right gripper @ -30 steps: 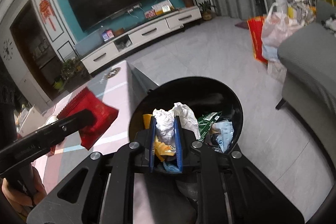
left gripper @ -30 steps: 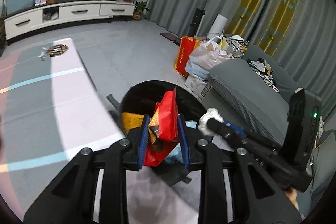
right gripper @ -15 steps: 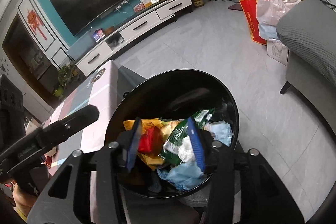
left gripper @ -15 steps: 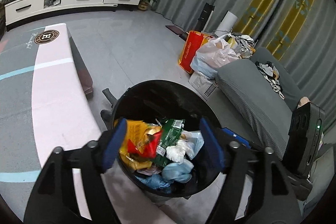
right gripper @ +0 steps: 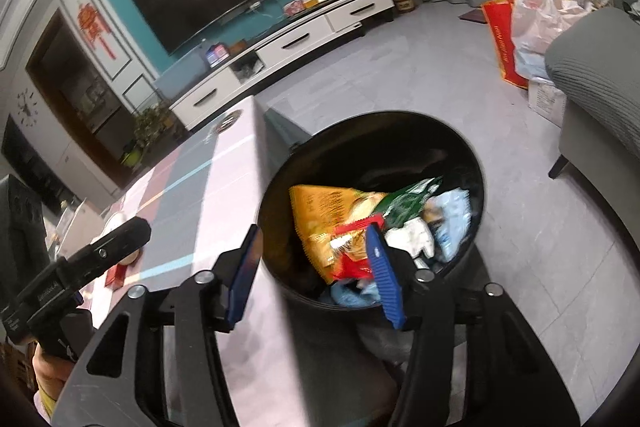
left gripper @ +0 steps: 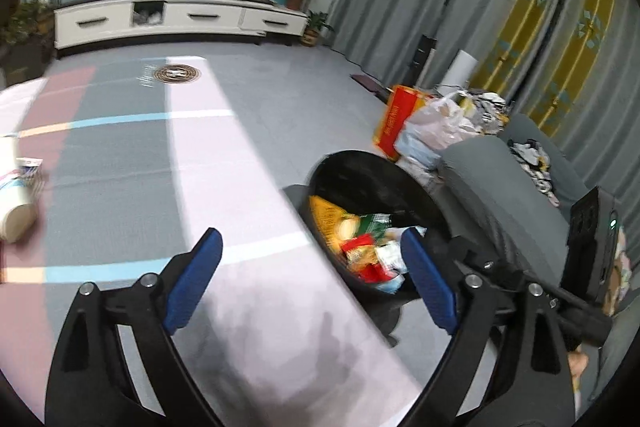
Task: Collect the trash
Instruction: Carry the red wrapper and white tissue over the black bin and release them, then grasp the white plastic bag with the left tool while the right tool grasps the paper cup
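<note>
A black round trash bin [right gripper: 472, 163] stands on the floor beside the table; it also shows in the left wrist view [left gripper: 404, 179]. It holds a yellow snack bag [right gripper: 320, 211], a red wrapper [right gripper: 352, 259], a green wrapper [right gripper: 408, 203] and white crumpled paper [right gripper: 412, 239]. My left gripper [left gripper: 312, 279] is open and empty over the table's edge, left of the bin. My right gripper [right gripper: 316, 275] is open and empty above the bin's near rim. A white paper cup [left gripper: 16, 215] lies on the table at the far left.
The long table [left gripper: 224, 163] has pink, grey and white panels. A grey sofa [left gripper: 516, 195] stands right of the bin. Bags [left gripper: 432, 123] and a red box sit on the floor behind it. A white TV cabinet [left gripper: 180, 19] lines the far wall.
Both grippers opened and dropped the red wrapper and the white paper into the bin. Since then the left gripper has swung left over the table and the right has drawn back.
</note>
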Motion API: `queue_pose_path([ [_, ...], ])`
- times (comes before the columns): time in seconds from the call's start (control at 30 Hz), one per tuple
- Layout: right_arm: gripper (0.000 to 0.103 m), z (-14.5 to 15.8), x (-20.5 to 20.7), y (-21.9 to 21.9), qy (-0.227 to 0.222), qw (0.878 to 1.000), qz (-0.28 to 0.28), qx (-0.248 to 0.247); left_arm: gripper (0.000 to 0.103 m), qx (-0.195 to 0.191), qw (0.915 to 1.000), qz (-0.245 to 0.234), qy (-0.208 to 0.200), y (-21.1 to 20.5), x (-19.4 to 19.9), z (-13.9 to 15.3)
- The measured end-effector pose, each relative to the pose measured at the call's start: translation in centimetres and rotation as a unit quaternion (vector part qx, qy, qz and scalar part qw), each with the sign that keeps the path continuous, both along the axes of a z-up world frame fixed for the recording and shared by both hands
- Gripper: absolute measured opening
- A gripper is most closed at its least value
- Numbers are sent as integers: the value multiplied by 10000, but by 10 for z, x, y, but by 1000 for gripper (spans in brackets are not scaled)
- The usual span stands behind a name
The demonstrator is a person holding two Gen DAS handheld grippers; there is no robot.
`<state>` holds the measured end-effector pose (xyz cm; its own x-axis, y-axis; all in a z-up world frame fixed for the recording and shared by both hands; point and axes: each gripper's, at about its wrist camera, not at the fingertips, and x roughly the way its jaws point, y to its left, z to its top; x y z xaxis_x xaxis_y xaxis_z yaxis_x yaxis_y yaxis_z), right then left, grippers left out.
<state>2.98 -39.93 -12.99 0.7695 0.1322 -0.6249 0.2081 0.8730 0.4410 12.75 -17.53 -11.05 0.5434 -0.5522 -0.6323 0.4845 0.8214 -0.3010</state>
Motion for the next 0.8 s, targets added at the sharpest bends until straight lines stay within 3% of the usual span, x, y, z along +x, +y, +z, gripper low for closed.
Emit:
queue_pose_path([
  [0.2,65,10,4,52,-31,9985,527,-121,91,229,9987,440,-75,63,-8,4],
  [0.47,75,21,22,137,28,9878,1385,-709,93,30,9929,1182,-151,168,6,18],
  [0.67,84,27,54,209,51,9790,1833,-892,98,-234,9764,2147,70,259,23,21],
  [0.8,87,20,86,256,113,9718,2184,-877,98,-377,9603,2723,478,312,32,7],
])
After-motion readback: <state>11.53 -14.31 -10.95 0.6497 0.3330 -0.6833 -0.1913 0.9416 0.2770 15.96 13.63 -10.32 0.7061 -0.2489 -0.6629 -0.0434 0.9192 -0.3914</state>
